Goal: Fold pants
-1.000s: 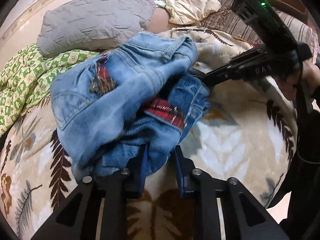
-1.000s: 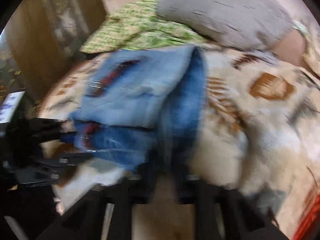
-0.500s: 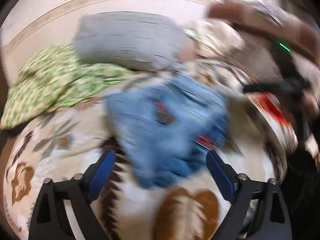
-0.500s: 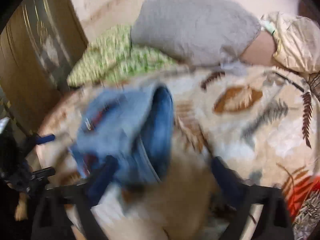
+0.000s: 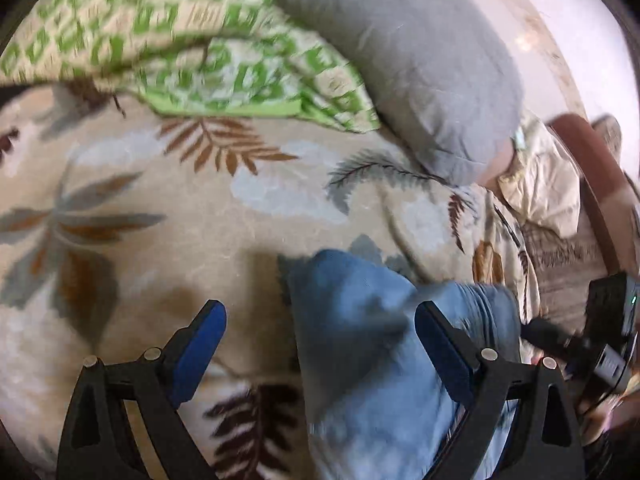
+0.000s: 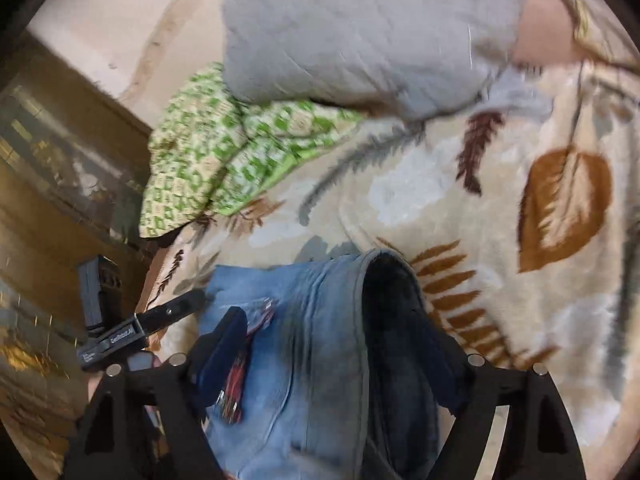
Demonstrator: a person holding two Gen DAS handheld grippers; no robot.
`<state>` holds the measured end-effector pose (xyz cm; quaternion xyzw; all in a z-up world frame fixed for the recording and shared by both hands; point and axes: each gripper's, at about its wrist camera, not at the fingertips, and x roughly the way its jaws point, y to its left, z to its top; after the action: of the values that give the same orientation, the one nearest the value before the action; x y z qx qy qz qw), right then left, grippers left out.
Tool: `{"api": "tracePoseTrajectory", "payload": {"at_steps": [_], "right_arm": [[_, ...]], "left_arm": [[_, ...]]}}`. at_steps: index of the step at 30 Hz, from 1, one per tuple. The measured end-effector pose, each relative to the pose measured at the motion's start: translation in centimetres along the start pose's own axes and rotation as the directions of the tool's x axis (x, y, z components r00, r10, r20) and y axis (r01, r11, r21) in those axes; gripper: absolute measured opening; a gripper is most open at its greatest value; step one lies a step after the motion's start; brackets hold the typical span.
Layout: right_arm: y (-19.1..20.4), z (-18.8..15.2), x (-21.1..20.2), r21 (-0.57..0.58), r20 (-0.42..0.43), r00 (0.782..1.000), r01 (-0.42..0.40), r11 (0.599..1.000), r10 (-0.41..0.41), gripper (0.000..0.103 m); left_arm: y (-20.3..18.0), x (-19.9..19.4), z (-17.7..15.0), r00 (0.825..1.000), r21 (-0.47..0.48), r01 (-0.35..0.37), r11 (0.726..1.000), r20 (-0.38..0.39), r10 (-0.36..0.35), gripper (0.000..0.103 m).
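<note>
The blue jeans [image 5: 360, 320] lie in a folded heap on the leaf-print blanket [image 5: 160, 200]. My left gripper [image 5: 320, 348] hovers above them, open wide, with only its right finger over the denim and nothing pinched. In the right wrist view the jeans [image 6: 312, 320] show a red plaid patch and a dark inner fold. My right gripper [image 6: 332, 352] straddles them; its jaws are closing with the denim between them, and the pads do not visibly press. The left gripper [image 6: 176, 310] shows at the left there; the right gripper [image 5: 560, 340] shows at the right edge of the left wrist view.
A grey pillow [image 5: 400, 48] and a green patterned quilt [image 5: 180, 40] lie at the far side of the bed. A cream pillow [image 5: 540, 184] and a brown headboard [image 5: 592, 168] are to the right. A wooden cabinet [image 6: 48, 160] stands beside the bed.
Both grippers were shut on the jeans and have let go and opened. The jeans dropped onto the blanket. Both hands pulled back and rolled; the left swung away to the left.
</note>
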<state>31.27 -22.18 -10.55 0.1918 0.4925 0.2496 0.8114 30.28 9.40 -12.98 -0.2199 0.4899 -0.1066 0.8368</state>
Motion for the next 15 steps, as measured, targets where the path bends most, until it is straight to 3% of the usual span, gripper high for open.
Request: {"api": "tracePoseTrajectory", "payload": {"at_steps": [1, 2, 3, 4, 5, 6, 8, 12, 15], "right_arm": [[-0.1, 0.2, 0.9, 0.007, -0.019, 1.0, -0.003, 1.0, 0.003, 0.079], [-0.2, 0.4, 1.9, 0.012, -0.037, 0.999, -0.005, 1.0, 0.005, 0.065], [-0.3, 0.4, 2.6, 0.012, -0.048, 0.999, -0.009, 1.0, 0.009, 0.033], [-0.2, 0.3, 3.0, -0.001, -0.052, 0.999, -0.008, 1.0, 0.008, 0.017], [-0.1, 0.0, 3.4, -0.023, -0.053, 0.999, 0.001, 1.0, -0.002, 0.007], [-0.2, -0.3, 3.5, -0.04, -0.049, 0.999, 0.009, 0.999, -0.011, 0.005], [-0.7, -1.5, 3.5, -0.081, -0.042, 0.998, 0.043, 0.996, -0.047, 0.004], [-4.1, -4.2, 4.3, 0.015, -0.044, 0.998, -0.04, 0.999, 0.041, 0.004], [-3.6, -4.0, 4.2, -0.001, -0.028, 1.0, -0.009, 1.0, 0.009, 0.004]], "left_arm": [[0.2, 0.7, 0.3, 1.0, -0.012, 0.015, 1.0, -0.016, -0.016, 0.095], [0.2, 1.4, 0.4, 0.999, -0.022, 0.038, 0.999, -0.031, -0.039, 0.095], [0.1, 1.9, 0.5, 0.998, -0.019, 0.052, 0.998, -0.04, -0.053, 0.095], [0.0, 2.2, 0.5, 0.998, -0.007, 0.059, 0.998, -0.038, -0.059, 0.082], [-0.3, 2.6, 0.3, 0.997, 0.021, 0.069, 0.997, -0.044, -0.068, 0.062], [-0.4, 3.0, 0.1, 0.996, 0.044, 0.065, 0.997, -0.068, -0.062, 0.037], [-0.2, 3.9, -0.1, 0.996, 0.073, 0.035, 0.997, -0.083, -0.028, 0.037], [0.0, 4.6, -0.2, 0.995, 0.084, 0.037, 0.996, -0.097, -0.029, 0.038], [-0.3, 4.5, -0.1, 0.996, 0.103, 0.014, 0.995, -0.09, -0.005, 0.047]]}}
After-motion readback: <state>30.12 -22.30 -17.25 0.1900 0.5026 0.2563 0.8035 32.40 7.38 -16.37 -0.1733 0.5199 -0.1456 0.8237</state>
